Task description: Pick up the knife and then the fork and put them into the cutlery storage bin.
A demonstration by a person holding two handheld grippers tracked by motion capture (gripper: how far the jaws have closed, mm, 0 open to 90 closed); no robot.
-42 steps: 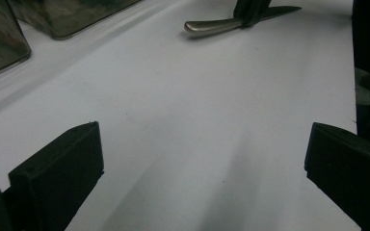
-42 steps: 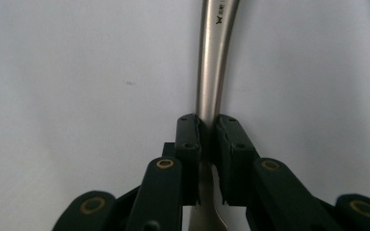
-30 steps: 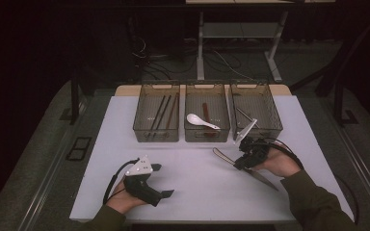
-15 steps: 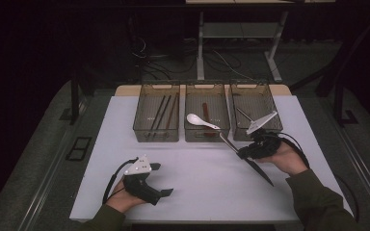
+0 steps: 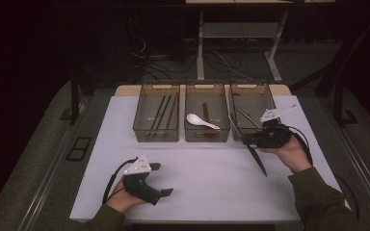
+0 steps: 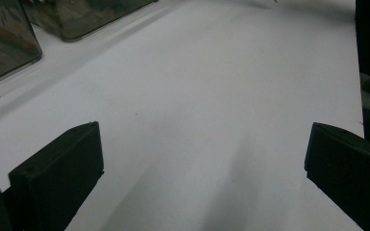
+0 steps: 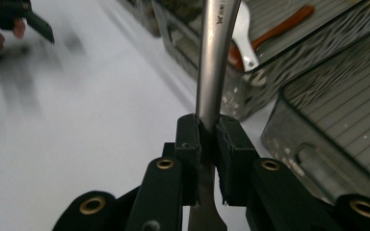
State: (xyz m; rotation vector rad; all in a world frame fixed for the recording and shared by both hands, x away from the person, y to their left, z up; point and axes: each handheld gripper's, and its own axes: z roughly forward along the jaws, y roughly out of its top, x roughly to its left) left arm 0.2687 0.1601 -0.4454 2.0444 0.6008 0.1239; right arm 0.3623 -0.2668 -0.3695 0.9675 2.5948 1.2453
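My right gripper [image 5: 247, 140] is shut on a long silver metal utensil [image 5: 235, 127], held off the white table just in front of the right bin [image 5: 266, 99]. In the right gripper view the two jaws [image 7: 208, 139] pinch the utensil's handle [image 7: 215, 53], which rises past the middle bin's corner. My left gripper [image 5: 162, 179] rests near the table's front left, its jaws wide apart with nothing between them; the left gripper view shows bare white surface between its jaws [image 6: 202, 163].
Three clear bins line the far side of the table [image 5: 212, 183]. The left bin [image 5: 144, 111] holds dark chopsticks [image 5: 160, 109]. A white spoon [image 5: 198, 120] and a reddish-brown spoon [image 5: 205, 111] lie in the middle one. The right bin contains another metal utensil [image 5: 248, 118].
My right hand has risen and moved to the right, toward the right bin, carrying the metal utensil. The left hand has stayed put.
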